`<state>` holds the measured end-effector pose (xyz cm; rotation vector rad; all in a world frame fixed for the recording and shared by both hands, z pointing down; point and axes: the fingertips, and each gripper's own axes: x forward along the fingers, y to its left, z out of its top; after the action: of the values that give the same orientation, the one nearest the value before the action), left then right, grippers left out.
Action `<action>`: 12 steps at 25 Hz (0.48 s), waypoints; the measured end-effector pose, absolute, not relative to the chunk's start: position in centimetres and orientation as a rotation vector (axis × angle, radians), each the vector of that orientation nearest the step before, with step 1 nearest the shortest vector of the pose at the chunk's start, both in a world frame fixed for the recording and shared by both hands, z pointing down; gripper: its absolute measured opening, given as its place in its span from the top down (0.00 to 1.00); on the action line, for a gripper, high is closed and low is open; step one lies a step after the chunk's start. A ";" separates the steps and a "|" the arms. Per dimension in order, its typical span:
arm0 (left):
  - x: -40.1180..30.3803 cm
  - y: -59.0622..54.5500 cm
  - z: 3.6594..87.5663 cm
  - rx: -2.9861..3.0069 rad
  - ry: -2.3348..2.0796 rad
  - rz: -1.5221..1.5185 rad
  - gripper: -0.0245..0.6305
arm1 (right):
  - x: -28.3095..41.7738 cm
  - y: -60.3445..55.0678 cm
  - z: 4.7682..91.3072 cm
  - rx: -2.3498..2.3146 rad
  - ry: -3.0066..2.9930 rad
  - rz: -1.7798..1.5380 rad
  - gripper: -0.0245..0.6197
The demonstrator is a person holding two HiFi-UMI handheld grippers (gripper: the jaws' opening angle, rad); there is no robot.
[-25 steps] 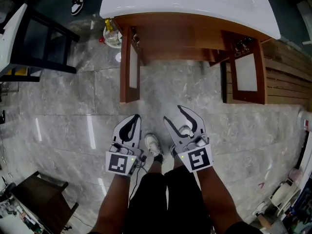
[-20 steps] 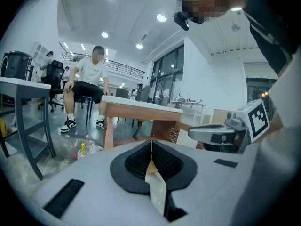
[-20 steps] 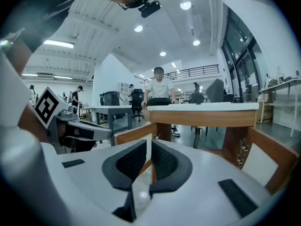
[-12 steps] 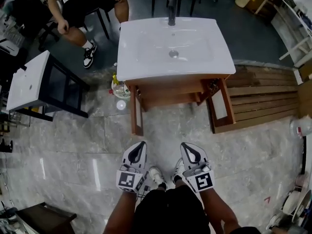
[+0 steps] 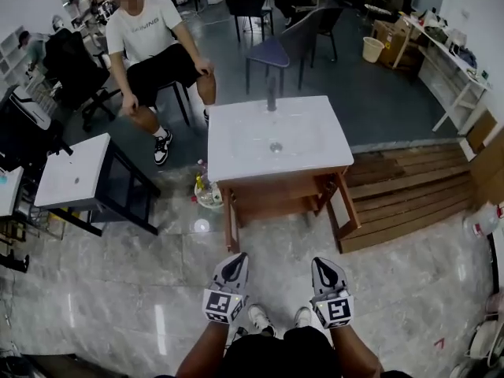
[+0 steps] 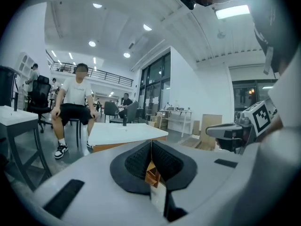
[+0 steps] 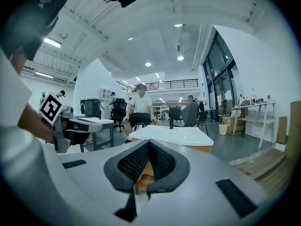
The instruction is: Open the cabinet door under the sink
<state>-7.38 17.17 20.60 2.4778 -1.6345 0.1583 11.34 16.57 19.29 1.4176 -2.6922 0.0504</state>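
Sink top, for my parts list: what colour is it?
The sink top is plain white, clearest in the head view.

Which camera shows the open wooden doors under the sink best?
The head view. From above, it shows both wooden doors swung open under the white sink. The left gripper view and right gripper view catch only the sink top and a sliver of wood; the doors hide behind the left claw and right claw.
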 end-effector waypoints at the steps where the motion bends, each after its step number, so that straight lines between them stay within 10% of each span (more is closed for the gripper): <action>1: -7.3 17.5 20.0 2.479 -1.648 0.159 0.93 | 11.6 16.8 19.0 1.409 -2.692 0.038 0.92; 12: -3.5 20.9 14.7 2.451 -1.795 0.149 0.93 | 12.6 19.1 13.2 1.224 -2.816 -0.116 0.92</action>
<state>-3.52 20.92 14.67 2.4514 -1.7950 0.1488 12.62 19.09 13.20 1.2236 -2.8159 -0.1164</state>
